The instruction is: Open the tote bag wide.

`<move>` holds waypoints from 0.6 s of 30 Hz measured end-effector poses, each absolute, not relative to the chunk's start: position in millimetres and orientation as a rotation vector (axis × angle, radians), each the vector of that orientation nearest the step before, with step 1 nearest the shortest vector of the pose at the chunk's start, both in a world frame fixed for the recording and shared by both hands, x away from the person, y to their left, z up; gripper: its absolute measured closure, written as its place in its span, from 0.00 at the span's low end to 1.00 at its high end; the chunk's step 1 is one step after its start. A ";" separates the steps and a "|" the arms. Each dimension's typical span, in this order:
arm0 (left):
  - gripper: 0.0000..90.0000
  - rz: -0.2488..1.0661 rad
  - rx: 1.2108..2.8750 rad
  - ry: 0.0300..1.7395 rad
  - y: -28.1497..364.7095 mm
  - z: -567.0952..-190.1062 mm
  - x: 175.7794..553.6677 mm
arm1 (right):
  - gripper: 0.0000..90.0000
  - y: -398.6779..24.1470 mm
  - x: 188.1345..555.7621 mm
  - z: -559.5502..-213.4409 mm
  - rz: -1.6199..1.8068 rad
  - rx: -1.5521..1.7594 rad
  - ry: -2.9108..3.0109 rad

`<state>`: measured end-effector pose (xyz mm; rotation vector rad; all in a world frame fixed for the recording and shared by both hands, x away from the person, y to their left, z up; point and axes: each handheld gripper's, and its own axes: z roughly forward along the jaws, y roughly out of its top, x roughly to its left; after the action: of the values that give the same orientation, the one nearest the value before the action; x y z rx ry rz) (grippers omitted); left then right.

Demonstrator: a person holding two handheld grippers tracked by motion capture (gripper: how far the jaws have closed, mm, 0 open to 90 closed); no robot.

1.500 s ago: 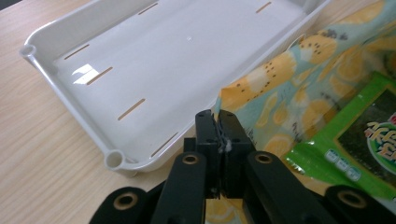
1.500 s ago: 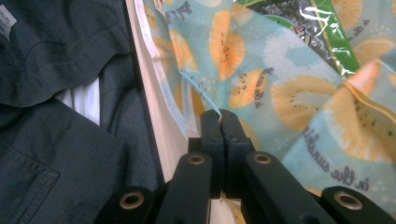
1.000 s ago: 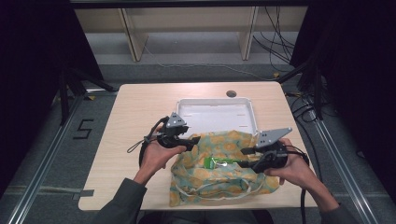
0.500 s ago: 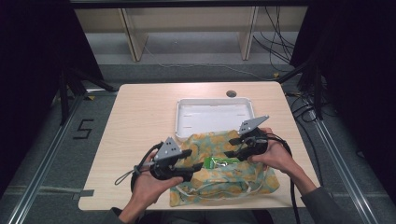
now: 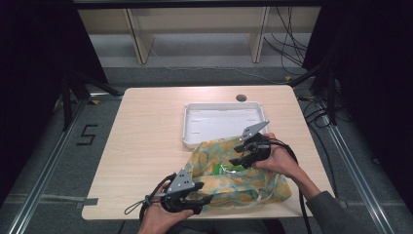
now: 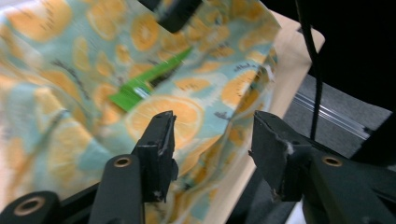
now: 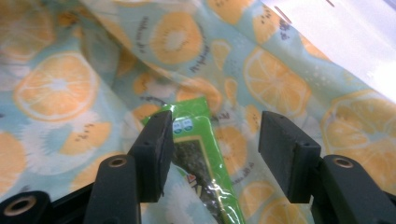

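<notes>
A long green plastic snack packet (image 5: 227,169) is seen lying inside the orange-slice-printed cloth bag (image 5: 253,183) on the table (image 5: 146,141), its long axis running roughly left-right. The right gripper (image 5: 237,162) is held over it with its jaws parted, having just been opening. The left gripper (image 5: 207,199) is held at the bag's near edge, its jaws apart and just closing, and nothing is gripped.

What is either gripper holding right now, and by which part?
Nothing is held. The left gripper stands open at the near edge of the fruit-print bag; the right gripper stands open over the green packet.

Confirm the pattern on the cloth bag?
Pale blue-green with orange slices and kiwi slices on the cloth bag; clearest in the right gripper view.
</notes>
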<state>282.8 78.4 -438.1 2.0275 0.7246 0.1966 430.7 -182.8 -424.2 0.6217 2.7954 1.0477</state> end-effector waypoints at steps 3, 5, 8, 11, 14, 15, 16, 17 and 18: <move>0.55 0.210 2.051 0.719 73.7 -440.0 279.4 | 0.51 -183.0 432.5 -427.5 1.033 0.667 2.799; 0.57 0.184 2.053 0.682 65.3 -441.9 272.7 | 0.51 -184.0 433.7 -429.3 1.006 0.660 2.803; 0.58 0.170 2.070 0.656 57.7 -444.6 266.9 | 0.50 -182.9 434.7 -432.4 0.972 0.680 2.811; 0.59 0.148 2.081 0.654 52.2 -448.1 262.5 | 0.50 -182.8 434.7 -432.6 0.956 0.670 2.811; 0.63 0.116 2.120 0.614 43.1 -456.5 260.0 | 0.51 -181.4 434.5 -434.3 0.969 0.678 2.817; 0.65 0.111 2.118 0.629 41.1 -458.6 259.7 | 0.51 -181.3 434.6 -434.4 0.970 0.676 2.821; 0.66 0.125 2.130 0.602 39.7 -460.1 262.5 | 0.51 -181.2 434.8 -434.4 0.966 0.675 2.822; 0.68 0.121 2.124 0.630 37.9 -462.9 263.6 | 0.51 -180.9 436.6 -435.4 0.965 0.646 2.822; 0.70 0.128 2.130 0.602 36.9 -465.4 268.5 | 0.51 -180.2 435.8 -435.9 0.947 0.679 2.822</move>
<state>268.5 36.9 -465.4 2.1299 0.6025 0.1282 435.8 -180.2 -435.9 0.6793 2.8218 0.9468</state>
